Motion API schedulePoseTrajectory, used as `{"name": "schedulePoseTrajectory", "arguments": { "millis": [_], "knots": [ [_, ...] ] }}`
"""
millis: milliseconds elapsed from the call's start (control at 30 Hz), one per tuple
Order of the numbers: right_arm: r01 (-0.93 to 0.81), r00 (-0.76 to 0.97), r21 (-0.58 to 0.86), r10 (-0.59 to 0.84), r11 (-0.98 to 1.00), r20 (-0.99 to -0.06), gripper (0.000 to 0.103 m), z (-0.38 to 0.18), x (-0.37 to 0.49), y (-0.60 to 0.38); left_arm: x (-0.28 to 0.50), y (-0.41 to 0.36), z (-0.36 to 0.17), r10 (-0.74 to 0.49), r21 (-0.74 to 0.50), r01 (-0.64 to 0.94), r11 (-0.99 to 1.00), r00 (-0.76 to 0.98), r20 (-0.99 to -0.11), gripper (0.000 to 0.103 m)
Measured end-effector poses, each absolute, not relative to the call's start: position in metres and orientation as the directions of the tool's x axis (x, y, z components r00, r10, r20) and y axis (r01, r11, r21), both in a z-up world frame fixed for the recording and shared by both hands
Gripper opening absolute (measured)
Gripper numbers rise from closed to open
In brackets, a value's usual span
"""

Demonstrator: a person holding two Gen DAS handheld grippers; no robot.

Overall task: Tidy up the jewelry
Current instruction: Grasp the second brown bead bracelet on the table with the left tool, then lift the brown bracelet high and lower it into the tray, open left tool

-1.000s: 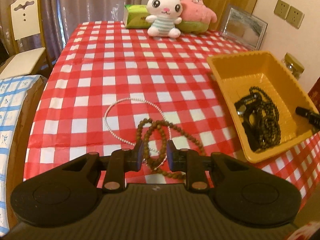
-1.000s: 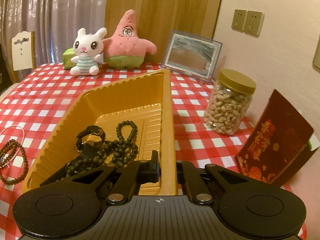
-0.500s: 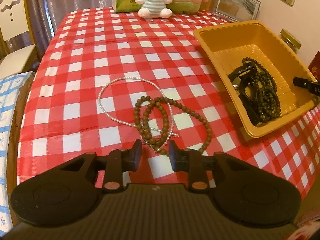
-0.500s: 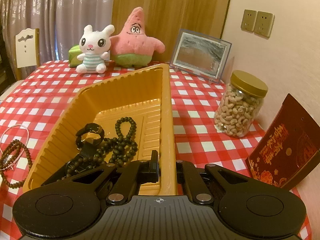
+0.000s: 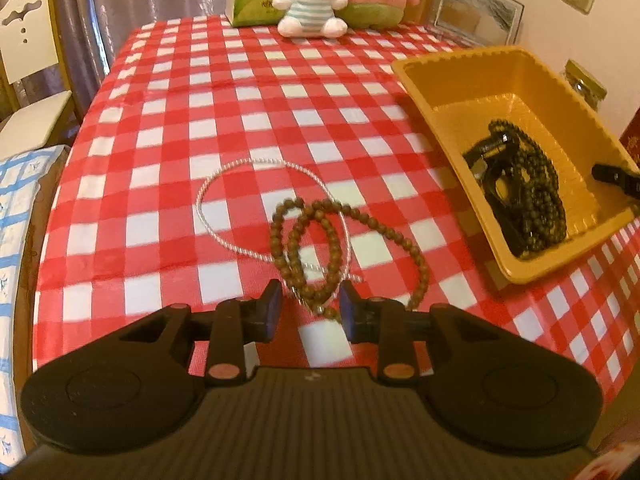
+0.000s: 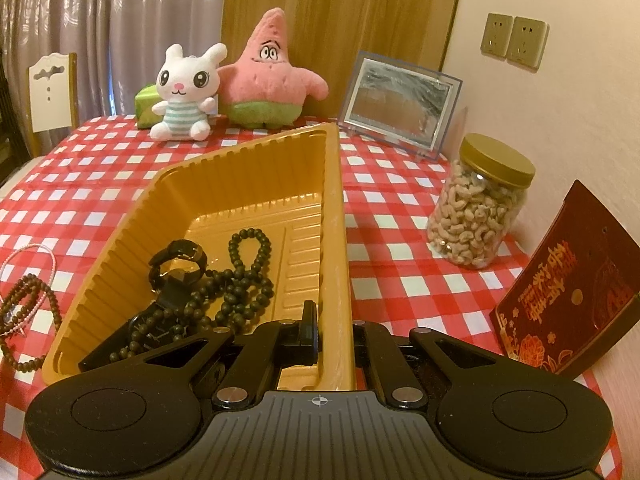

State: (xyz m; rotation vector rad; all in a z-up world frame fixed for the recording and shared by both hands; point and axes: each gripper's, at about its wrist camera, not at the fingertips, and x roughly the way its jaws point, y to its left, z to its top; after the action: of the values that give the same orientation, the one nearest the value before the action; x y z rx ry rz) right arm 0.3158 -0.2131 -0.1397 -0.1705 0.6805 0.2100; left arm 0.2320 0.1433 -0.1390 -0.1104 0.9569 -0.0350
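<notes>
A brown bead necklace (image 5: 320, 240) lies coiled on the red checked tablecloth, over a thin white pearl necklace (image 5: 224, 220). My left gripper (image 5: 310, 306) is open just behind the brown beads, its fingers either side of their near end. A yellow tray (image 5: 480, 80) to the right holds a dark bead necklace (image 5: 536, 184) and black watches (image 6: 180, 264). My right gripper (image 6: 334, 336) is shut on the tray's near right wall (image 6: 334, 240). Its fingertip shows in the left wrist view (image 5: 612, 176).
Two plush toys (image 6: 224, 88) and a green tissue box (image 5: 248, 4) stand at the far edge, with a picture frame (image 6: 400, 100). A jar of cashews (image 6: 480, 208) and a red booklet (image 6: 568, 288) stand right of the tray. A chair (image 5: 24, 60) stands left of the table.
The left gripper has drawn back and risen from the brown beads, then eased forward again. The right gripper keeps its hold on the tray wall and has shifted a little.
</notes>
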Motion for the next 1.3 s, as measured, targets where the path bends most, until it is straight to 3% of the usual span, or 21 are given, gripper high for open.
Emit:
{"name": "schedulePoseTrajectory", "arguments": {
  "millis": [567, 667, 833, 900, 1167, 1300],
  "knots": [
    [-0.245, 0.754, -0.089, 0.132, 0.965, -0.643, 0.004, -0.141, 0.316, -0.214, 0.281, 0.148, -0.16, -0.017, 0.003, 0.035, 0.999, 0.568, -0.823, 0.026],
    [-0.243, 0.753, -0.087, 0.131, 0.966, -0.645, 0.004, -0.141, 0.315, -0.215, 0.281, 0.146, -0.16, -0.031, 0.001, 0.055, 0.998, 0.571, -0.821, 0.014],
    [-0.242, 0.752, -0.085, 0.132, 0.967, -0.645, 0.004, -0.141, 0.315, -0.215, 0.279, 0.145, -0.158, -0.054, -0.026, 0.056, 0.998, 0.568, -0.821, 0.011],
    [-0.241, 0.752, -0.084, 0.132, 0.967, -0.646, 0.004, -0.142, 0.315, -0.216, 0.275, 0.146, -0.151, -0.07, -0.044, 0.058, 0.997, 0.585, -0.808, 0.0],
    [-0.243, 0.752, -0.08, 0.136, 0.967, -0.645, 0.004, -0.142, 0.316, -0.217, 0.26, 0.148, -0.119, -0.11, -0.077, 0.08, 0.994, 0.627, -0.771, 0.0],
    [-0.244, 0.754, -0.079, 0.138, 0.966, -0.642, 0.004, -0.142, 0.315, -0.215, 0.271, 0.14, -0.13, -0.093, -0.035, 0.106, 0.994, 0.6, -0.795, 0.003]
  ]
}}
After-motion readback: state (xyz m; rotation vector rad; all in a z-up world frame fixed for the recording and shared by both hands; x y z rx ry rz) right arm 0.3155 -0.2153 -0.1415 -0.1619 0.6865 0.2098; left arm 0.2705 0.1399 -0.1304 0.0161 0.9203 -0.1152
